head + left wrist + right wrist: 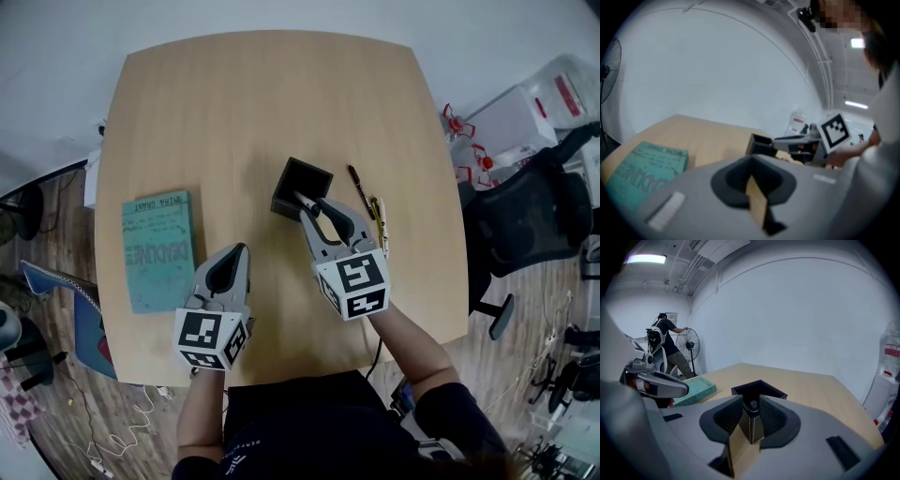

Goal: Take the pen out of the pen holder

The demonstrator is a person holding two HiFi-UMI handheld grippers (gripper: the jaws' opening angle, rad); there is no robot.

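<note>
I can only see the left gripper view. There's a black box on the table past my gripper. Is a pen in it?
Observer: Yes. One pen stands in the pen holder, between the right gripper's open jaws.
Operator: Are other pens out already?
Observer: Two lie on the table, right of the holder in the head view: a dark pen and a yellow pen.

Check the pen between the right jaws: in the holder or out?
In. The pen sits in the black pen holder, only its top showing above the rim, between the jaws of the right gripper.
</note>
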